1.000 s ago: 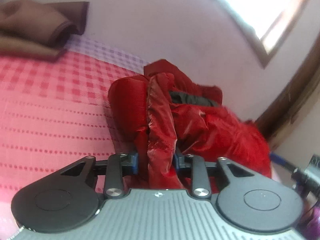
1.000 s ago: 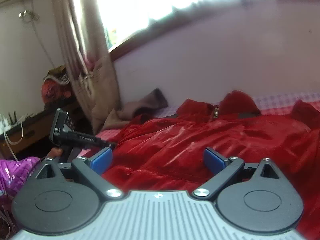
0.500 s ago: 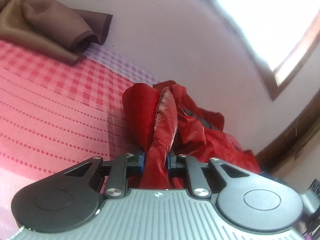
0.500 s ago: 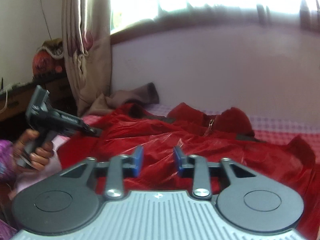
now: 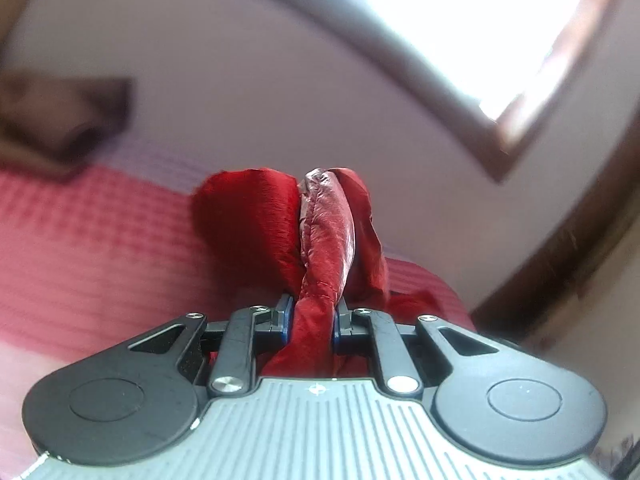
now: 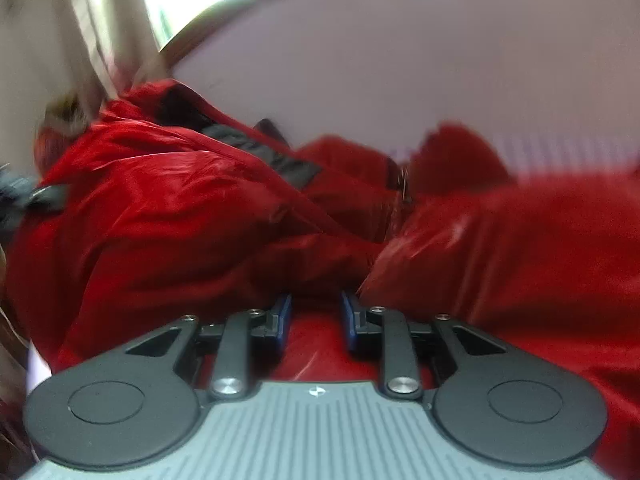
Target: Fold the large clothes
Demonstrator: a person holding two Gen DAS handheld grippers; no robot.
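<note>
On the bed, read from left to right:

Brown cloth (image 5: pixel 60 116): far left of my left view, blurred, against the wall at the head of the bed, well apart from my tongs.

Bedspread (image 5: pixel 92 248): pink check, spread under everything; bare on the left side of my left view.

Red jacket (image 5: pixel 320 240): the task's thing. In my left view a bunched fold of it rises straight ahead of my tongs, one shiny ridge running up the middle with darker red cloth on either side.

Left gripper (image 5: pixel 310 322): clenched on the red jacket; the fold passes between the blue pads (image 5: pixel 285 320) and both press into it.

Window (image 5: pixel 480 20): bright, upper right of my left view, above the wall.

Curtain (image 6: pixel 116 28): pale, upper left of my right view, blurred.

Red jacket (image 6: pixel 180 216), right view: heaped across the bed ahead of my tongs, with a black strip along one edge; it fills the frame from left to right.

Right gripper (image 6: pixel 316 322): jaws closing, red jacket cloth lying between the blue pads (image 6: pixel 352 320); whether they press on it yet I cannot tell.
</note>
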